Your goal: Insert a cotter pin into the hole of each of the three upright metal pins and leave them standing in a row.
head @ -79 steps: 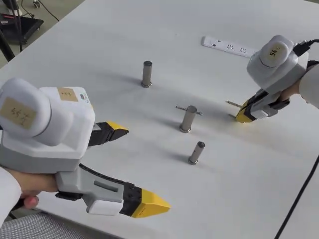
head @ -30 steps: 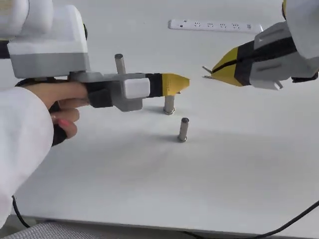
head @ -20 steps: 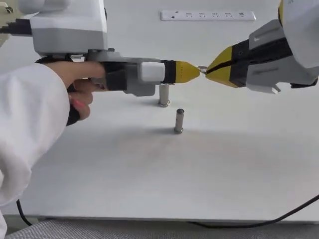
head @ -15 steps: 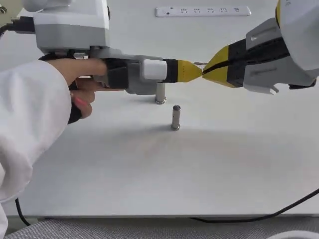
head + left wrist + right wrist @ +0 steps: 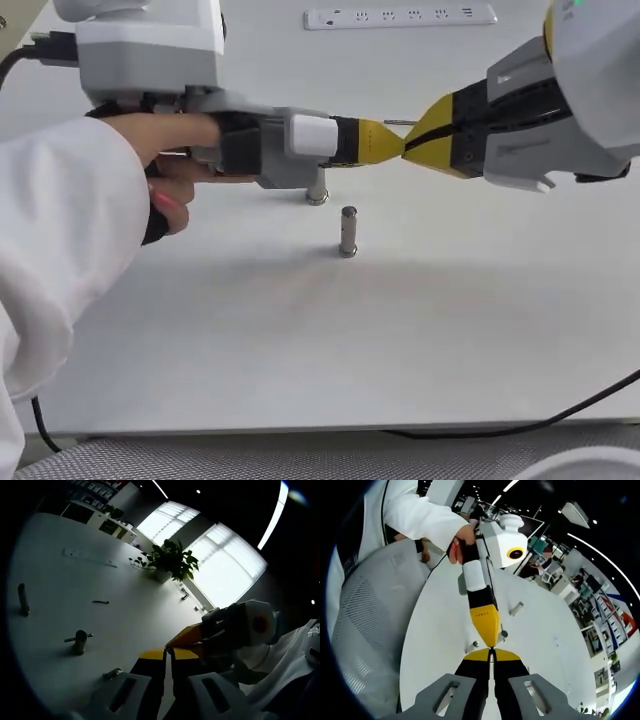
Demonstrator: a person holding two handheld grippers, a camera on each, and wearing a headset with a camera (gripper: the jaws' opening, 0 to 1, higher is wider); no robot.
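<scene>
Office with tall bright windows and a leafy green potted plant (image 5: 172, 560) behind a bare white tabletop (image 5: 420, 330). Along the top edge of the head view, a long white power strip (image 5: 400, 16).

At the centre of that frame, well above the table, the yellow-tipped grey left gripper (image 5: 390, 143) reaching in from the left, tip to tip with the matching right gripper (image 5: 418, 140) from the right. Right jaws pressed together on a thin grey metal cotter pin (image 5: 400, 122), a short end poking out just above the meeting point. Left jaws drawn together as well; whether also clamped on the cotter pin, cannot tell.

Just below the tips, a short upright steel pin (image 5: 347, 231) standing free. Up and left of it, a second steel pin (image 5: 317, 190), partly behind the left gripper. In the left gripper view, lower left, that second one crossed by a fitted cotter pin (image 5: 68, 639); at far left, a third steel pin (image 5: 22, 599), upright. Between those two and further right, a spare cotter pin (image 5: 100, 601) flat on the table.
</scene>
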